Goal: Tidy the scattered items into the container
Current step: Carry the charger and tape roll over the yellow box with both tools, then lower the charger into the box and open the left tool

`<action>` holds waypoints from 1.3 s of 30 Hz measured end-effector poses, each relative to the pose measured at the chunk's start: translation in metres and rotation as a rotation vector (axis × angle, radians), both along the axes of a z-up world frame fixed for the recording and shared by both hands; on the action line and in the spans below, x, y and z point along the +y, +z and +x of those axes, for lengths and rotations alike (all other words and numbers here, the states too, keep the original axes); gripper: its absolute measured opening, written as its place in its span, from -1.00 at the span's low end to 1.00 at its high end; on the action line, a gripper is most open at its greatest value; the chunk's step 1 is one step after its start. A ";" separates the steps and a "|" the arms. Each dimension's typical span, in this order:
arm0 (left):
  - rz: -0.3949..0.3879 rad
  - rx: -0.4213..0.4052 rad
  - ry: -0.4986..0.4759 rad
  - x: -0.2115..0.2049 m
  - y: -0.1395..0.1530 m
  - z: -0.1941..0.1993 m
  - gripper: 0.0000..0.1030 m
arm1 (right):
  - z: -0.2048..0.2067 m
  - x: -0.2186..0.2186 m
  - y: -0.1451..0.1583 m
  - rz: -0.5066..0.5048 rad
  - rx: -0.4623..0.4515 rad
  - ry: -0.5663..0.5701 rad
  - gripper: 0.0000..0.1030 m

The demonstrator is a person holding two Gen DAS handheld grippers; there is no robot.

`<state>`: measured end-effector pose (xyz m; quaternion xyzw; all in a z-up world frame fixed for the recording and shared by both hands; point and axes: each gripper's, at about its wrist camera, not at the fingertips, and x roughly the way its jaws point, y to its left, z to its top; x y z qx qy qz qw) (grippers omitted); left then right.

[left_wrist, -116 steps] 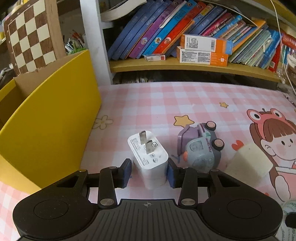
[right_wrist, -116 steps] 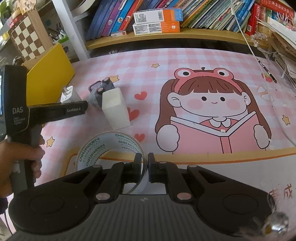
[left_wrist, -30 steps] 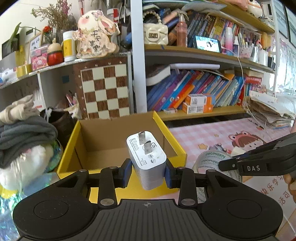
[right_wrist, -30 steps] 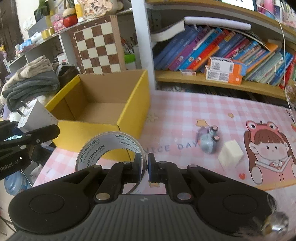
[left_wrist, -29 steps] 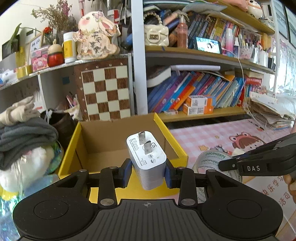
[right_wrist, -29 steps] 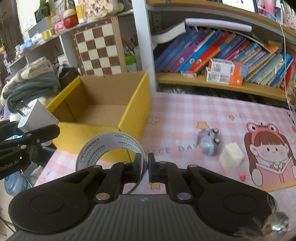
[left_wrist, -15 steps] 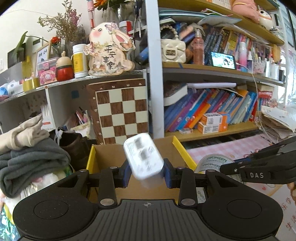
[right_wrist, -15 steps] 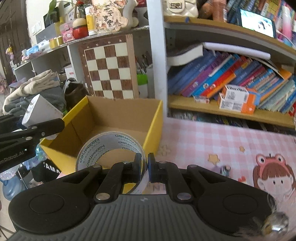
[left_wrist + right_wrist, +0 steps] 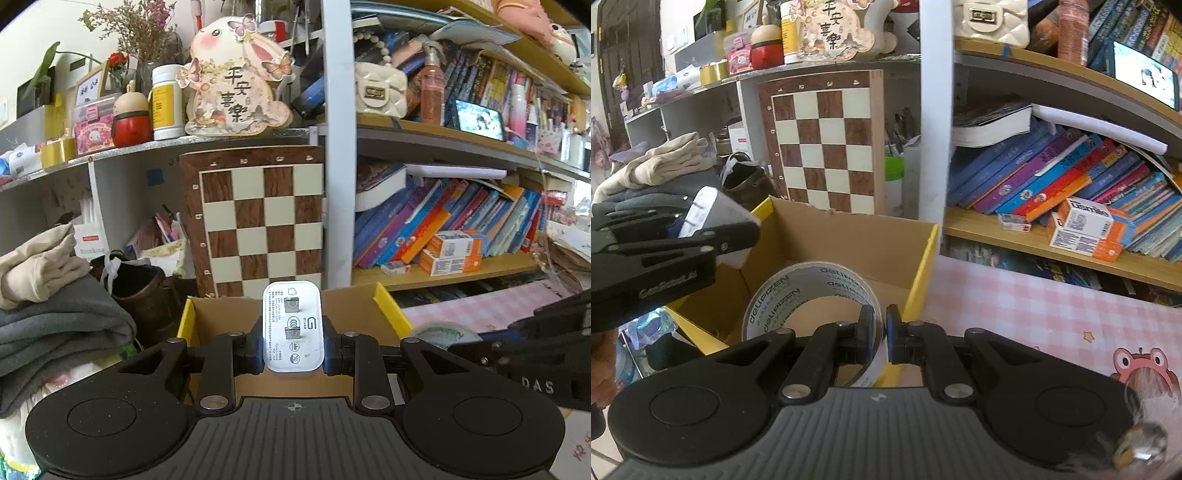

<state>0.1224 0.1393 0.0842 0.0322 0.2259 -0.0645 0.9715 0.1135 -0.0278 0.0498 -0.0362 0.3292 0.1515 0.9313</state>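
Left gripper point(image 9: 293, 349) clamped on a white charger point(image 9: 292, 326), one blue pad pressed to each long side, prong face turned toward the camera. Held in the air over the near left part of the yellow box point(image 9: 391, 308). Same charger point(image 9: 709, 210) seen from the right wrist, tilted, above the box's left wall.

Right gripper point(image 9: 880, 332) pinched on the band of a clear tape roll point(image 9: 809, 295), one finger inside the ring and one outside. Roll upright, its printed inner liner facing the camera, hanging at the near edge of the box point(image 9: 925, 266) in front of the opening. In the left wrist view, the top of the tape point(image 9: 443, 332) visible just right of the box, behind the black body of the other tool.

Box open at the top: yellow outside, bare brown cardboard inside. Back wall, right wall and a patch of floor on show; nothing visible lying on that patch. Rest of the floor hidden behind the tape and both grippers, so contents there cannot be told.

Behind the box, a brown and cream chessboard point(image 9: 825, 142) standing upright. To the left, folded clothes point(image 9: 48, 295). To the right, a pink checked tablecloth point(image 9: 1034, 306) under a shelf of slanted books point(image 9: 1052, 177).
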 end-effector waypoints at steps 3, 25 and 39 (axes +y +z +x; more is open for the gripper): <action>0.000 0.019 0.025 0.004 -0.004 0.011 -0.50 | 0.005 0.002 -0.001 -0.004 0.001 0.005 -0.86; 0.067 0.174 0.039 0.007 -0.041 0.052 -0.50 | 0.037 0.013 -0.012 -0.020 0.013 0.023 -0.86; 0.084 0.248 0.069 0.013 -0.057 0.062 -0.50 | 0.046 0.020 -0.024 -0.045 0.029 0.034 -0.86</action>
